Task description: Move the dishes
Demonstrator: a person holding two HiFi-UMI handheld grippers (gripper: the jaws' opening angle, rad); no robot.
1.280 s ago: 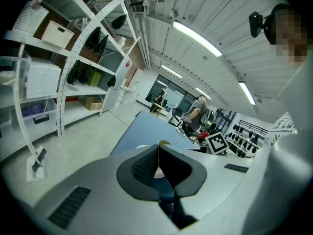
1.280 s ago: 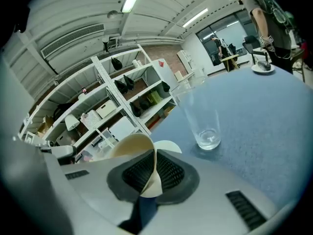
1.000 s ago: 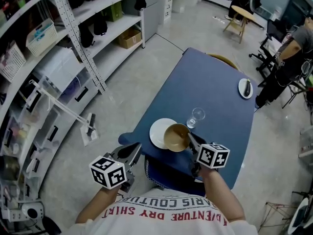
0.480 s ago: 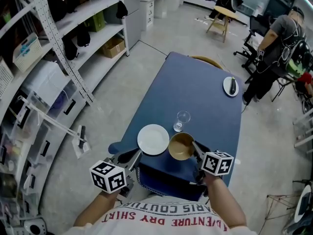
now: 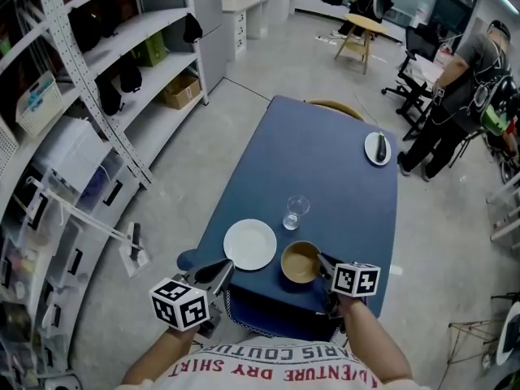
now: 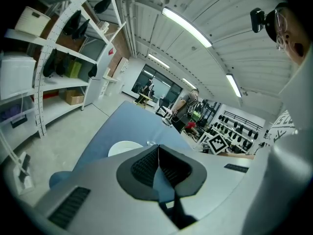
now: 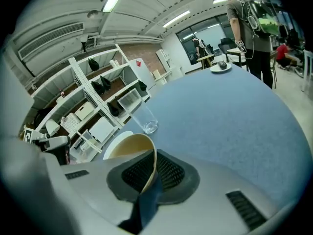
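A long blue surface (image 5: 325, 161) stands on a grey floor (image 5: 203, 136), and at its far end the back of a wooden chair (image 5: 333, 106) shows just beside the edge. To the left is a white metal shelving rack (image 5: 106, 100) that carries black bags (image 5: 122, 75), a cardboard box (image 5: 180, 93) and a white basket (image 5: 36, 96). Further away stand a wooden stool (image 5: 357, 35) and, near the far right corner of the surface, a person (image 5: 459, 88) in dark clothes beside black office chairs (image 5: 414, 84).

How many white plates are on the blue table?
2. One big plate lies at the table's near edge, left of the tan bowl. A smaller plate with something dark on it sits at the far right corner. None looks hidden.
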